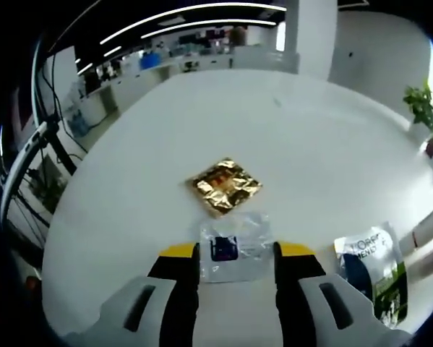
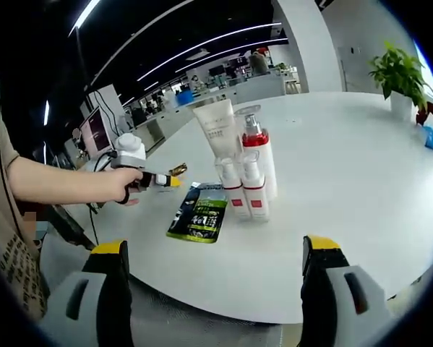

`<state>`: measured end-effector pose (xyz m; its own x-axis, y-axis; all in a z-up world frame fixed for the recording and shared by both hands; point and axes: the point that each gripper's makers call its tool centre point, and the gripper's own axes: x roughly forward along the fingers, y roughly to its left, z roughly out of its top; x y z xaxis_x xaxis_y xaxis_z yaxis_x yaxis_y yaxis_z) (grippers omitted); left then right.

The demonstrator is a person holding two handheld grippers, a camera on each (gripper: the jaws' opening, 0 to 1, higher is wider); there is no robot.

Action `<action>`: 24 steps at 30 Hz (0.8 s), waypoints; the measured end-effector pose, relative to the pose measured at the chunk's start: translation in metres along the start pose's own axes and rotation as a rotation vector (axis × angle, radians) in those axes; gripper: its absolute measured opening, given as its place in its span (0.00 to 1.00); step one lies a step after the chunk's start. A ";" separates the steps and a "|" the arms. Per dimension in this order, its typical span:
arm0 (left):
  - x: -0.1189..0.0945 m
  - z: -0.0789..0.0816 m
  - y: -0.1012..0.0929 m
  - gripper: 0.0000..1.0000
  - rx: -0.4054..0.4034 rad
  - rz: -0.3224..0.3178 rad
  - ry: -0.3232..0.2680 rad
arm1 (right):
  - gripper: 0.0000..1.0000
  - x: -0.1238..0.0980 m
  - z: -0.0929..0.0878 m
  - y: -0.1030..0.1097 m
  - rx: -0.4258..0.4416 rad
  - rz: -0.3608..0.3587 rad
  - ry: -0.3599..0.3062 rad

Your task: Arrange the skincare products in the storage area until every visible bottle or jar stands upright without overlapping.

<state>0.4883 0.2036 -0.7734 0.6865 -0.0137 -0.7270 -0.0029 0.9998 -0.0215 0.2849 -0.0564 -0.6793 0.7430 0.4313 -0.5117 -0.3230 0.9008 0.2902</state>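
Observation:
On the white round table [image 1: 310, 144] a crumpled gold foil packet [image 1: 225, 186] lies flat. Just nearer, a clear silver sachet with blue print [image 1: 234, 248] lies between the jaws of my open left gripper [image 1: 236, 251], which do not press on it. A green-and-white sachet [image 1: 371, 267] lies flat to its right and appears again [image 2: 200, 215] in the right gripper view. Behind it stand a white tube [image 2: 217, 129], a red-collared pump bottle [image 2: 256, 155] and two small white bottles with red labels [image 2: 232, 189] [image 2: 255, 189], all upright and close together. My right gripper [image 2: 216, 246] hangs wide open at the table's near edge.
A hand and bare forearm [image 2: 71, 184] reach in from the left with the left gripper [image 2: 169, 181]. A potted plant [image 2: 397, 72] stands at the table's far right edge. Cables and a stand [image 1: 35, 159] rise at the left. Bare tabletop stretches behind and right of the bottles.

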 end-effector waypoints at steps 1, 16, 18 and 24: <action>0.001 0.000 0.000 0.38 0.001 -0.001 -0.001 | 1.00 0.000 0.000 0.000 0.000 0.000 -0.001; -0.022 0.013 0.006 0.38 0.037 -0.027 -0.077 | 1.00 0.000 0.002 0.001 -0.003 0.002 -0.010; -0.026 0.010 0.007 0.38 0.036 -0.030 -0.077 | 1.00 -0.001 0.002 0.001 -0.005 0.004 -0.011; -0.037 -0.002 0.004 0.38 0.021 -0.047 -0.070 | 1.00 -0.001 0.002 0.002 -0.010 0.006 -0.018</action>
<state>0.4616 0.2081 -0.7475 0.7347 -0.0598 -0.6757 0.0451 0.9982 -0.0392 0.2850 -0.0553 -0.6763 0.7513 0.4361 -0.4953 -0.3337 0.8986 0.2851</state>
